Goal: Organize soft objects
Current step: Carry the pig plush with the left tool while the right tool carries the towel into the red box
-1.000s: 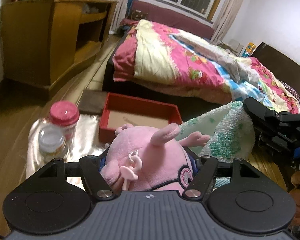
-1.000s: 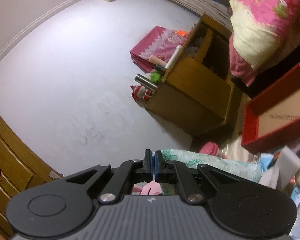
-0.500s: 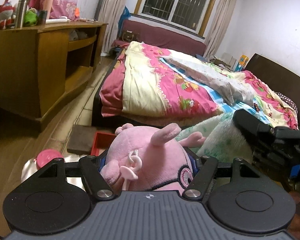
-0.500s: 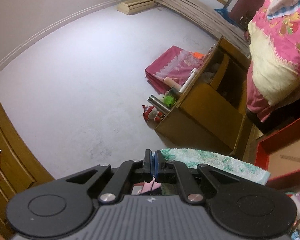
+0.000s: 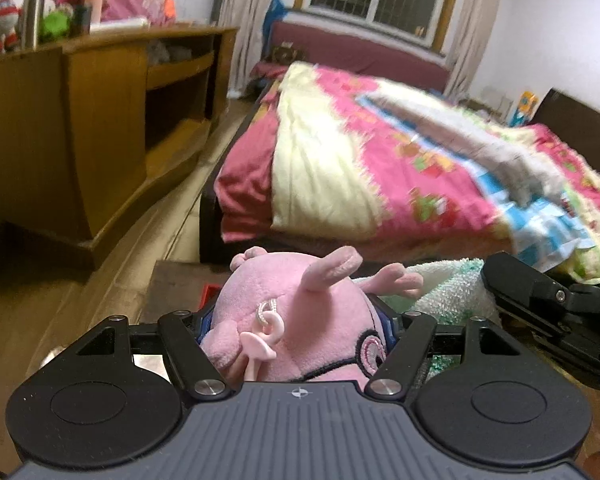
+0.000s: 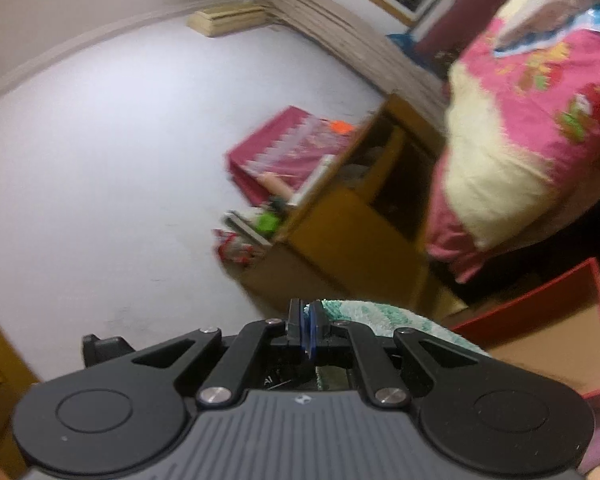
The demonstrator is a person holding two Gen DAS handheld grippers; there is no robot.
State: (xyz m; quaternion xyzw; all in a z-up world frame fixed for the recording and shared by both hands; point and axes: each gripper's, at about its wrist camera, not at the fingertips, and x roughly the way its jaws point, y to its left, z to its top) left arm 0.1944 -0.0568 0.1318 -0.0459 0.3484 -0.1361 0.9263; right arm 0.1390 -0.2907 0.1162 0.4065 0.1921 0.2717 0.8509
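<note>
My left gripper (image 5: 296,320) is shut on a pink plush toy (image 5: 296,312), which fills the space between the fingers and hides their tips. A white and green towel (image 5: 448,288) hangs just right of the plush, held by the black right gripper body (image 5: 540,300). In the right wrist view my right gripper (image 6: 309,320) has its blue pads pressed together on the towel's edge, and the towel (image 6: 380,318) drapes off to the right. A red box with a cardboard floor (image 6: 548,328) lies low at the right; only its corner (image 5: 210,292) shows in the left wrist view.
A bed with a pink and yellow quilt (image 5: 380,160) stands ahead. A wooden cabinet (image 5: 80,120) with toys on top stands at the left against the wall. Wooden floor (image 5: 140,240) runs between them.
Both grippers have lifted with their loads. The left view has tilted up, so the jars and most of the red box have dropped out of sight. The right view has swung and is blurred.
</note>
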